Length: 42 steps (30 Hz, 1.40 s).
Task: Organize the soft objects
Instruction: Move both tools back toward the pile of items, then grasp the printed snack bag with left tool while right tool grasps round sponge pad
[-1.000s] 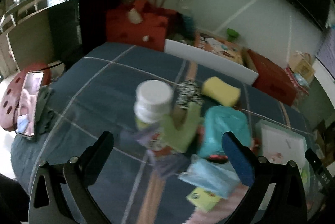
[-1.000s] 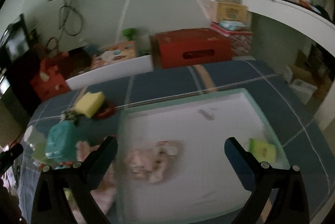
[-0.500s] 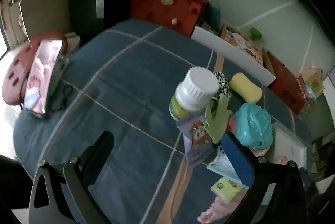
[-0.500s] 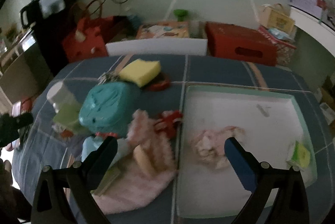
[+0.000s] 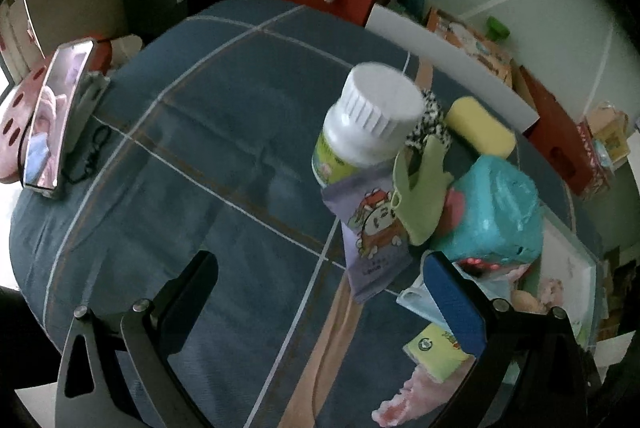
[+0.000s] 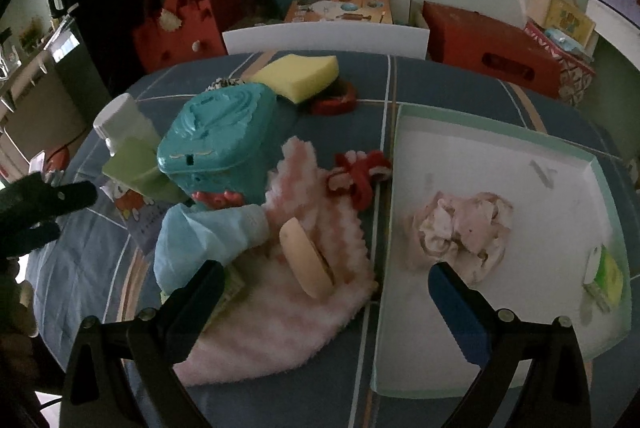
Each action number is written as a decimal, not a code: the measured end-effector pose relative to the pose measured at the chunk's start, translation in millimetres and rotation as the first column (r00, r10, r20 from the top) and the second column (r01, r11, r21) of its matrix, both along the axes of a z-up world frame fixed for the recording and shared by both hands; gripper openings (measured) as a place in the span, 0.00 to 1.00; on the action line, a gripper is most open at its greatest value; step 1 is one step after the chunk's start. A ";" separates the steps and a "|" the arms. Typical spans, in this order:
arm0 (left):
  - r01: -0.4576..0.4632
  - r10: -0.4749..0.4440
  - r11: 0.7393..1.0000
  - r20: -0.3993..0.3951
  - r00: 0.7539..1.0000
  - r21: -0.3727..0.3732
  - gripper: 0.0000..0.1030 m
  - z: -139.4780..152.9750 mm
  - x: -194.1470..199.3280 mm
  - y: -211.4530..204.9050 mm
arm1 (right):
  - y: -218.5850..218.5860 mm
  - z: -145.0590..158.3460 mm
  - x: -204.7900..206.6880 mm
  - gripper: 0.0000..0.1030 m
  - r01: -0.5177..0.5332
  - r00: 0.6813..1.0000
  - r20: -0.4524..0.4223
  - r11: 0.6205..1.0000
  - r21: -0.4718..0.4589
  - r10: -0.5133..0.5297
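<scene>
Both tongs stood wide apart and held nothing: our right gripper (image 6: 324,292) hung over the seam between the pile and the white tray (image 6: 480,124), and our left gripper (image 5: 320,284) hung over the blue plaid tablecloth (image 5: 192,148), with the pile off at its 2 o'clock.

From the right wrist view, the fluffy pink cloth (image 6: 280,308) lay directly under us at 12 o'clock, its edge touching the tray's left rim. A peach round puff (image 6: 306,260) leaned on top of it, a pale blue pouch (image 6: 200,240) overlapped it at 10 o'clock, and the teal wipes pack (image 6: 216,144) stood behind. The tray already held a crumpled pink rag (image 6: 464,228) and a small green packet (image 6: 606,276) at its right wall.

We judged the pink cloth the next soft piece to move. To do it well, we would have pinched a thick fold near its free lower edge, away from the puff, lifted slowly so the puff slid off rather than flew, and then carried the cloth toward 2 o'clock into the bare part of the tray. The white-capped bottle (image 5: 368,124) was hard and belonged outside.
</scene>
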State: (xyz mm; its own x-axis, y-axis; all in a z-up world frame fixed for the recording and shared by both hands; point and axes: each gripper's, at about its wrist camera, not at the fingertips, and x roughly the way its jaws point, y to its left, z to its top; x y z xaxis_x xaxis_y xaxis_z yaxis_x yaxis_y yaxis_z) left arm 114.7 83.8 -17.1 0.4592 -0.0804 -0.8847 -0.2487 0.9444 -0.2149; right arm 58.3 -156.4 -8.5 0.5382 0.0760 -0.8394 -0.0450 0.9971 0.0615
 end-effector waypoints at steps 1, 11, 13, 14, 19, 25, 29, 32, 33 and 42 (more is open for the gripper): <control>0.000 0.000 1.000 -0.012 1.000 -0.005 0.99 -4.0 1.5 -0.2 | -0.5 -1.7 1.1 0.98 0.001 1.000 -0.005 1.000 0.000 -0.001; 0.000 -0.003 0.999 -0.056 0.998 -0.047 0.87 -27.4 17.4 -4.9 | -4.8 -9.0 7.3 0.85 -0.002 1.000 -0.026 1.000 0.025 0.003; 0.004 -0.007 0.999 -0.051 0.999 -0.050 0.85 -28.7 20.8 -6.9 | -4.4 -9.4 7.9 0.81 -0.010 1.000 -0.026 0.999 0.030 0.011; 0.009 -0.012 0.999 -0.048 0.999 -0.052 0.83 -29.1 22.5 -8.2 | -4.9 -10.1 9.0 0.80 -0.014 1.000 -0.027 0.999 0.032 0.015; 0.023 -0.026 0.997 -0.043 0.999 -0.069 0.78 -33.4 33.1 -13.0 | -4.5 -12.6 10.8 0.74 -0.022 0.999 -0.032 0.999 0.037 0.023; 0.041 -0.045 0.993 -0.035 0.998 -0.108 0.62 -38.4 43.8 -16.4 | -7.9 -11.4 10.3 0.67 -0.009 1.000 -0.023 0.999 0.045 0.010; 0.061 -0.066 0.991 -0.033 0.997 -0.116 0.51 -40.2 45.0 -23.4 | -7.1 -6.6 8.4 0.61 -0.019 1.000 -0.006 0.999 0.046 0.019; 0.070 -0.075 0.989 -0.032 0.997 -0.133 0.39 -41.2 47.9 -27.5 | -4.7 -6.8 7.9 0.53 -0.035 0.999 -0.009 0.998 0.055 0.035; 0.074 -0.079 0.988 -0.030 0.996 -0.136 0.37 -41.1 48.3 -28.3 | -3.9 -6.9 7.9 0.49 -0.039 0.999 -0.011 0.997 0.060 0.040; 0.079 -0.082 0.987 -0.012 0.997 -0.143 0.21 -36.1 39.7 -26.2 | -2.3 -7.7 7.7 0.30 -0.061 0.998 -0.019 0.994 0.096 0.063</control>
State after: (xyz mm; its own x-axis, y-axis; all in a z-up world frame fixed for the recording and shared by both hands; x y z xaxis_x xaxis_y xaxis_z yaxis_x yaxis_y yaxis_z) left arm 154.3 57.6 -53.3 0.4307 -0.2421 -0.8694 -0.1782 0.9216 -0.3449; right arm 65.9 -158.7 -16.2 0.5113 0.1888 -0.8384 -0.1039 0.9820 0.1578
